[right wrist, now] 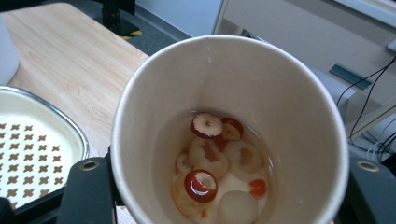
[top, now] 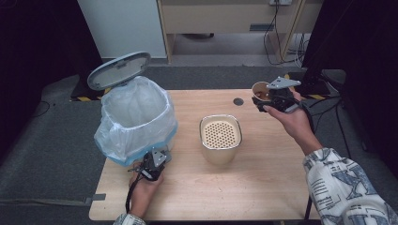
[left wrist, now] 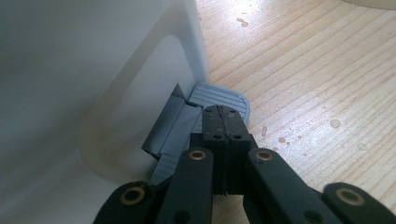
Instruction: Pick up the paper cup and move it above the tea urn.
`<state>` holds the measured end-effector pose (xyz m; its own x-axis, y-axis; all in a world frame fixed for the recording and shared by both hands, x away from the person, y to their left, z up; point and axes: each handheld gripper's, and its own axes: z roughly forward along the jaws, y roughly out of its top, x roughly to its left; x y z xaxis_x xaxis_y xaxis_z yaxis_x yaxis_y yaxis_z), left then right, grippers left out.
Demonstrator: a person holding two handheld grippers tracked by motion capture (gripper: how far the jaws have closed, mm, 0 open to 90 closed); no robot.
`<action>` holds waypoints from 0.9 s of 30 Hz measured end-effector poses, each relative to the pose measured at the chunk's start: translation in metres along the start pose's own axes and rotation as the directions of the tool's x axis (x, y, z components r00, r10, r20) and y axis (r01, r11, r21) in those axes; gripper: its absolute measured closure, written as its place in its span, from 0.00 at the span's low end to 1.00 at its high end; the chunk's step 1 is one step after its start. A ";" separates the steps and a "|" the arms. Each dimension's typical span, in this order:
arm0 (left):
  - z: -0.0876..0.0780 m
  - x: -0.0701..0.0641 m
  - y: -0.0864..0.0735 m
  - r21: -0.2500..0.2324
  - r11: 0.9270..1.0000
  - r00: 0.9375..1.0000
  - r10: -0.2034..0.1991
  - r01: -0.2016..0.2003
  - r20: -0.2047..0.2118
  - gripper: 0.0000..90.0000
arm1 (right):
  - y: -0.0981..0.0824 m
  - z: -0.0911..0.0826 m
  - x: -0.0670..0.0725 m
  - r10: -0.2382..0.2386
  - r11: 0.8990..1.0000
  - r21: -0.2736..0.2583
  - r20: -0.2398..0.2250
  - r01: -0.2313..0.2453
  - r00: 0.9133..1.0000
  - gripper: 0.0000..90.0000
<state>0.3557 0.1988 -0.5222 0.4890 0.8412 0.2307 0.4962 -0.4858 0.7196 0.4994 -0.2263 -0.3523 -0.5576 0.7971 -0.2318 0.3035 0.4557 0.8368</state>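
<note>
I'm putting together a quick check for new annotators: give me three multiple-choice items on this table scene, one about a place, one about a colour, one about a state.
1. Where does the cream container with the perforated top stand?
A. inside the bin
B. mid-table, between the bin and the cup
C. on the floor

2. What colour is the pedal at the foot of the white bin with the plastic liner?
A. grey
B. red
C. yellow

3. What is the state of the bin's oval lid?
A. shut
B. taken off, on the table
C. raised open

Answers:
1 B, the high view shows it at the table's middle, with the paper cup held in the right gripper farther right.
2 A, the left gripper, jaws together, rests on a ribbed grey pedal.
3 C, the lid stands tilted up behind the liner.
</note>
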 end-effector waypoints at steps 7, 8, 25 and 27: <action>0.000 0.000 0.000 0.000 1.000 1.000 0.003 -0.003 0.003 1.00 | 0.003 0.000 0.011 -0.058 0.998 0.000 -0.003 0.058 0.998 0.37; 0.000 0.000 0.000 0.001 1.000 1.000 0.007 -0.007 0.001 1.00 | 0.004 0.000 0.012 -0.066 0.998 -0.003 -0.006 0.066 0.998 0.37; 0.000 0.000 0.000 0.001 1.000 1.000 0.010 -0.010 -0.002 1.00 | 0.023 0.003 0.017 -0.114 0.993 -0.021 -0.006 0.114 0.993 0.37; 0.000 -0.001 0.000 0.001 1.000 1.000 0.013 -0.013 -0.004 1.00 | 0.024 0.003 0.018 -0.117 0.993 -0.024 -0.006 0.117 0.993 0.37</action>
<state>0.3552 0.1981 -0.5223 0.4926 0.8356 0.2430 0.4902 -0.4972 0.7159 0.4995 -0.1999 -0.3376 -0.5942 0.7358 -0.3249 0.2180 0.5362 0.8154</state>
